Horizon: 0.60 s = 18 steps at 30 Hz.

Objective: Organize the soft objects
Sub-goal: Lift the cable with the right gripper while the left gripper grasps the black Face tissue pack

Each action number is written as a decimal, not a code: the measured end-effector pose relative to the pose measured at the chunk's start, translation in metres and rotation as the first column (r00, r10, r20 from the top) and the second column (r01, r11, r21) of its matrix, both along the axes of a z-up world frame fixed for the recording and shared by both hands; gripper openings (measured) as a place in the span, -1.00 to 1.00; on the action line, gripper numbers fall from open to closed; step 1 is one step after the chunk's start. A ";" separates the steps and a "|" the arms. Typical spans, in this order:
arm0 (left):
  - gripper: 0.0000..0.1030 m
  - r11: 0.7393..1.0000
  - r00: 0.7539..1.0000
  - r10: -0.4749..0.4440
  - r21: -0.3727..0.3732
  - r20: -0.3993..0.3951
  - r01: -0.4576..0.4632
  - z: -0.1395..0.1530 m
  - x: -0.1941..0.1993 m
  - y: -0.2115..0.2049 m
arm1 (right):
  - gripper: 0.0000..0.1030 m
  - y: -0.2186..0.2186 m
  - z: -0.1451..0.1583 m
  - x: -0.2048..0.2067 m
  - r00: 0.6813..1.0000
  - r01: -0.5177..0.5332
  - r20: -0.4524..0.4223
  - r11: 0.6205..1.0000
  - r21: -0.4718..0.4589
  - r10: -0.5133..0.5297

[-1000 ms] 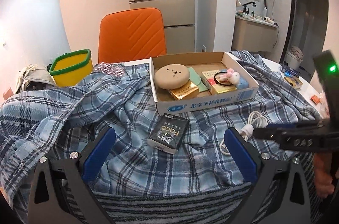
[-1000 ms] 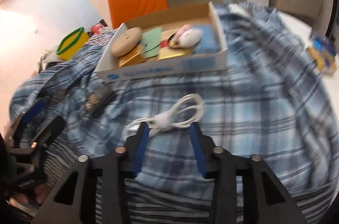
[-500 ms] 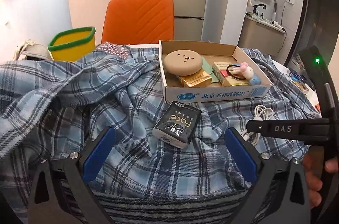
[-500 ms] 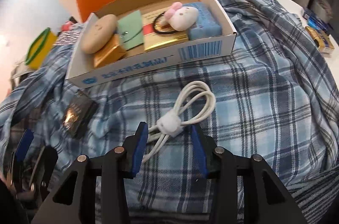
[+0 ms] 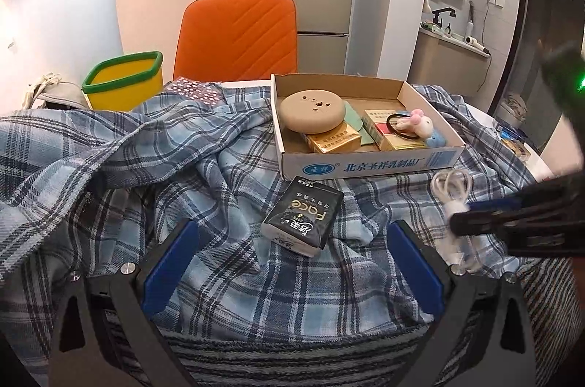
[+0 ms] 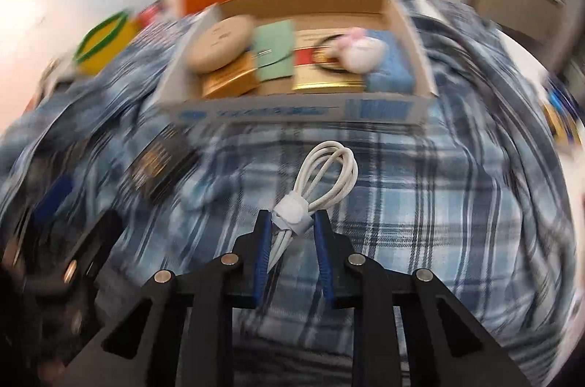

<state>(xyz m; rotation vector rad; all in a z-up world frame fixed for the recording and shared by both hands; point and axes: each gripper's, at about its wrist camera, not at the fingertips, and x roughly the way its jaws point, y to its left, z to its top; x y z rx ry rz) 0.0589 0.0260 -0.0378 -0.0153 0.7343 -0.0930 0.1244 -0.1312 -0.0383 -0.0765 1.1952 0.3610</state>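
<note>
A coiled white cable (image 6: 321, 178) with a white strap lies on the blue plaid cloth (image 6: 438, 204). My right gripper (image 6: 291, 222) has its blue pads on both sides of the strap, closed in on it. The cable also shows in the left wrist view (image 5: 451, 193), under the right gripper (image 5: 475, 222). My left gripper (image 5: 292, 240) is wide open and empty above the cloth, just behind a black Face packet (image 5: 303, 215). A cardboard box (image 5: 365, 164) holds a beige round cushion (image 5: 312, 112), gold packs and a small plush toy (image 5: 420, 127).
An orange chair (image 5: 237, 36) stands behind the table. A yellow bin with a green rim (image 5: 124, 83) sits at the back left. Small packs (image 6: 559, 120) lie on the table's right edge. The plaid cloth is bunched up on the left.
My right gripper has moved forward and its pads have closed in on the cable's strap. The left view has shifted slightly toward the black packet and box.
</note>
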 end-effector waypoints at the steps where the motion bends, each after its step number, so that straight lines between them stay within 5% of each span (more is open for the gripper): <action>1: 0.98 1.000 1.000 -0.002 0.003 0.002 0.002 0.000 0.000 -0.001 | -0.52 0.003 0.008 0.000 0.997 -0.078 0.005 0.996 -0.046 0.078; 4: 0.98 1.000 1.000 -0.006 0.010 0.008 0.006 0.002 -0.002 -0.003 | -0.51 0.015 0.021 0.001 0.945 -0.328 -0.052 0.927 -0.182 0.324; 8: 0.98 1.000 1.000 0.000 0.008 0.014 0.000 0.003 -0.003 -0.002 | -0.51 0.023 0.006 0.004 0.888 -0.453 -0.200 0.862 -0.227 0.414; 12: 0.98 1.000 1.000 -0.004 0.001 0.011 0.004 0.003 -0.003 -0.001 | -0.49 0.025 -0.013 0.017 0.914 -0.375 -0.261 0.889 -0.261 0.309; 16: 0.98 1.000 1.000 -0.020 0.006 0.008 0.020 0.003 -0.004 -0.005 | -0.08 0.016 -0.019 0.024 0.956 -0.171 -0.272 0.959 -0.225 0.107; 18: 0.98 1.000 1.000 -0.025 0.008 0.011 0.025 0.003 -0.005 -0.006 | -0.08 0.014 -0.019 0.026 0.959 -0.094 -0.280 0.975 -0.201 0.034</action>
